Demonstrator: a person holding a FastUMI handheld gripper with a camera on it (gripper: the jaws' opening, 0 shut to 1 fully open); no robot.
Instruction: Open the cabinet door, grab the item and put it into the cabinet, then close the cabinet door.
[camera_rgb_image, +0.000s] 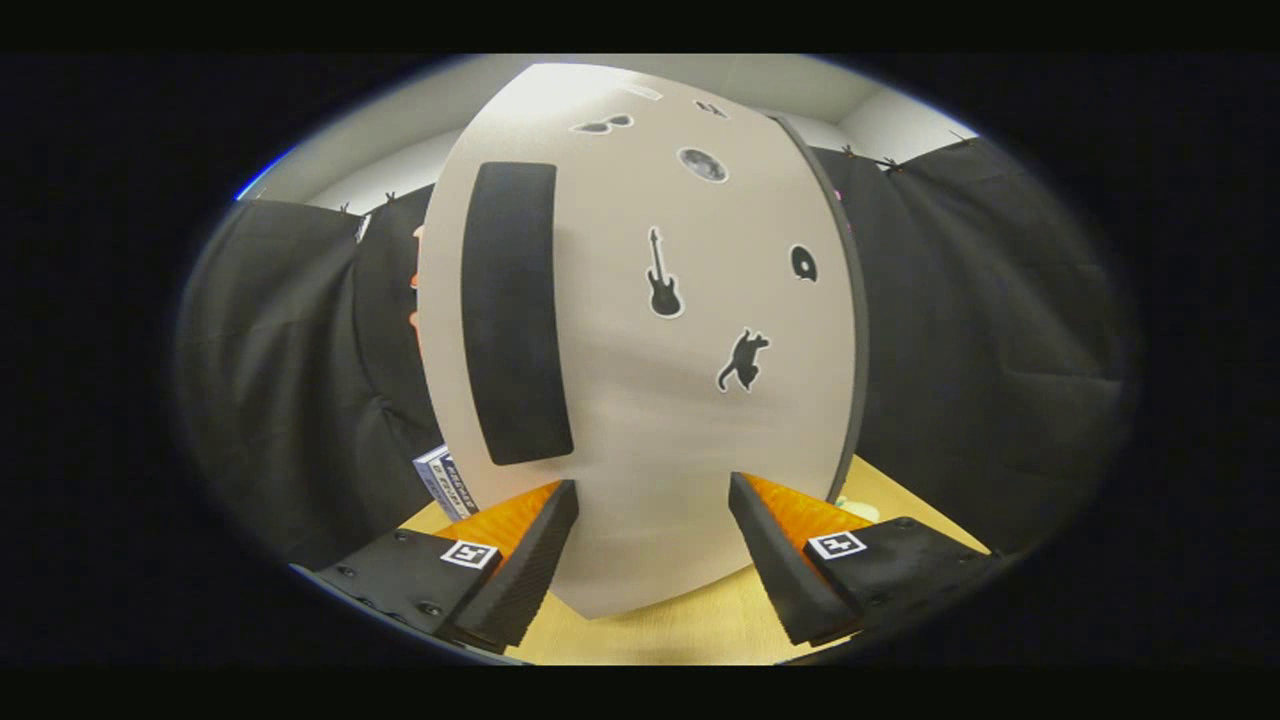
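A pale grey cabinet door (640, 420) with small black stickers (a guitar, a cat, a moon) stands shut right in front of me, very close. Its long black handle strip (515, 310) runs upright on the door's left side, just beyond my left finger. My gripper (652, 492) is open, its two fingers spread wide with the door's lower face between and just ahead of them; neither finger grips anything. A small box with printed sides (447, 482) pokes out from behind the cabinet's lower left edge, next to my left finger.
The cabinet stands on a light wooden table (680, 630). Black cloth walls hang on both sides. A small pale object (858, 508) lies on the table at the cabinet's right, just above my right finger.
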